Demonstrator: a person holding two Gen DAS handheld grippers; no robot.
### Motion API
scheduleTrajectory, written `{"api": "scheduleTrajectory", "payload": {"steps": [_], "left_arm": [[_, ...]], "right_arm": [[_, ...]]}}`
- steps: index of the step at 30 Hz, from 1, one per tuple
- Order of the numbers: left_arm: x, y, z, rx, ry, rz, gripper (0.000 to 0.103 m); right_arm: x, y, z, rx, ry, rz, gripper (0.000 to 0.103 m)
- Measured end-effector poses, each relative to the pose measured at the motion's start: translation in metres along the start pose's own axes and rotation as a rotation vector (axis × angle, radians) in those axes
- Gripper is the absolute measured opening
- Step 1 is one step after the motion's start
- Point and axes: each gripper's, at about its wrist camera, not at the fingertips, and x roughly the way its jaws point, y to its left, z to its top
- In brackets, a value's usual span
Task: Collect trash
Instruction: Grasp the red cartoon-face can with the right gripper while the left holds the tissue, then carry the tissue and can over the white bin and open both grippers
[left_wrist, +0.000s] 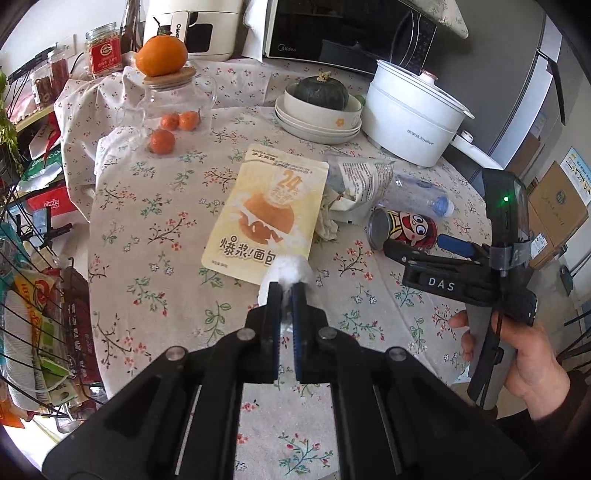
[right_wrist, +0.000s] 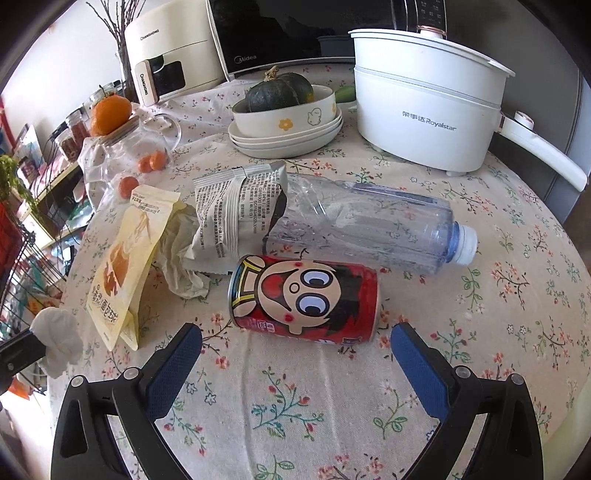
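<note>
Right now my left gripper (left_wrist: 285, 295) has its jaws pressed together on a white tissue wad (left_wrist: 286, 271), which bulges out beyond the tips. It is soft and near weightless, and it crushes rather than slips, so a pinch through its middle should hold it; I judge the only risk is a loose corner tearing free.

My right gripper (right_wrist: 295, 345) has its jaws spread wide and holds nothing. The red can (right_wrist: 304, 299) lies on its side just ahead of the tips, roughly between them. It looks like thin painted metal, smooth and round, so I expect it to be light, slick and ready to roll on the cloth. I would close across the middle of the barrel, not the rims, and gently, since an empty can dents.

Beyond the can lies a clear plastic bottle (right_wrist: 369, 225), ribbed and springy, with its cap to the right of the jaws. Left of it are a crinkly printed wrapper (right_wrist: 236, 210), a crumpled napkin (right_wrist: 181, 266) and a flat yellow pouch (right_wrist: 125, 258), all limp film or paper best taken by an edge. The flowered cloth on the worktop (right_wrist: 332, 406) is soft and wrinkles easily.
</note>
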Motion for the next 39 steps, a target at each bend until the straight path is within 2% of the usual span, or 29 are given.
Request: {"api": "scheduleTrajectory", "payload": {"steps": [5, 12, 14, 15, 20, 25, 30, 39], "left_arm": [[0.004, 0.011, -0.005, -0.049, 0.032, -0.006, 0.006], [0.004, 0.011, -0.006, -0.052, 0.04, -0.014, 0.006], [0.003, 0.013, -0.006, -0.062, 0.039, -0.017, 0.006], [0.003, 0.013, -0.006, -0.066, 0.038, -0.02, 0.006], [0.001, 0.009, -0.005, -0.068, 0.033, -0.025, 0.006], [-0.007, -0.003, -0.006, -0.051, 0.012, -0.047, 0.006], [-0.012, -0.017, -0.008, -0.034, 0.0, -0.066, 0.006], [-0.013, -0.048, -0.01, -0.006, 0.001, -0.104, 0.006]], "right_arm": [[0.022, 0.002, 0.003, -0.004, 0.018, -0.087, 0.103], [0.029, -0.01, 0.006, 0.039, 0.029, -0.095, 0.102], [0.026, -0.015, 0.006, 0.052, 0.026, -0.082, 0.091], [0.024, -0.018, 0.006, 0.057, 0.025, -0.08, 0.09], [0.006, -0.028, 0.004, 0.075, 0.016, -0.016, 0.09], [-0.022, -0.031, 0.0, 0.04, 0.007, -0.002, 0.09], [-0.051, -0.045, -0.006, 0.024, 0.015, -0.025, 0.09], [-0.096, -0.092, -0.024, 0.083, 0.024, -0.025, 0.09]]}}
